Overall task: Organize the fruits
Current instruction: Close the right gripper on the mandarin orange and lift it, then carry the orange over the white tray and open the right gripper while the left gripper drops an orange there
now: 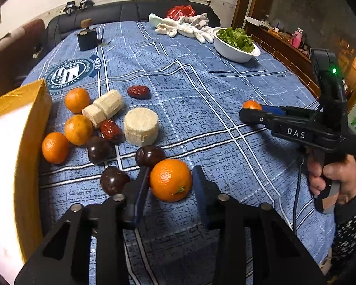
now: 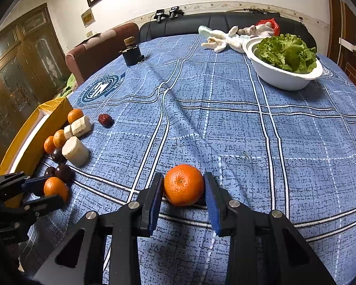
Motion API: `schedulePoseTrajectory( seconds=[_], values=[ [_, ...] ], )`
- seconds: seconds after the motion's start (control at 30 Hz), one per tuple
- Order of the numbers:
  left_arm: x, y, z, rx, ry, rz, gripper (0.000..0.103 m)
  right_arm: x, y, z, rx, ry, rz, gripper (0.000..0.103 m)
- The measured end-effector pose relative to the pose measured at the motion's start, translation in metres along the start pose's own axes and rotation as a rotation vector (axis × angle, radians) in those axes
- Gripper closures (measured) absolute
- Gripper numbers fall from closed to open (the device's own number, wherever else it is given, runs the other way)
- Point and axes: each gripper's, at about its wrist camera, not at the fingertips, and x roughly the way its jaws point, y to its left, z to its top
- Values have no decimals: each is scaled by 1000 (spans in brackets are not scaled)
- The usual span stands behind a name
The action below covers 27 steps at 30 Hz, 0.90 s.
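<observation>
My left gripper [image 1: 169, 178] straddles an orange [image 1: 170, 180] on the blue cloth; a small gap shows beside its right finger, so the jaws look open. It also shows in the right wrist view [image 2: 45, 191]. My right gripper [image 2: 183, 190] has both pads against another orange [image 2: 184, 184] resting on the cloth, seen from the side in the left wrist view [image 1: 251, 105]. Three more oranges [image 1: 77, 129], dark plums [image 1: 98, 149], red dates [image 1: 138, 92] and pale cut cylinders [image 1: 141, 126] lie beside a yellow box [image 1: 23, 109].
A white bowl of lettuce [image 2: 284, 76] stands at the far right. White gloves [image 2: 225, 39] and a red bag [image 2: 269, 23] lie at the far edge. A dark small box [image 2: 131, 55] stands at the far left. A sofa runs behind the table.
</observation>
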Motion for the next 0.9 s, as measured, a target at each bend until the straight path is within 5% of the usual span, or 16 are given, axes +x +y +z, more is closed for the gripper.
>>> schedulePoseTrajectory(
  seconds=[0.3, 0.47, 0.63, 0.9],
  values=[
    [-12, 4, -7, -7, -21, -17, 70, -13, 7, -3, -27, -36, 41, 71],
    [-57, 11, -9, 6, -103, -26, 70, -31, 37, 2, -49, -51, 126, 71],
    [-114, 42, -22, -25, -206, 67, 70, -44, 102, 13, -139, -63, 240, 71],
    [-147, 121, -61, -163, -214, 271, 70, -25, 226, 10, -282, -31, 421, 71]
  ],
)
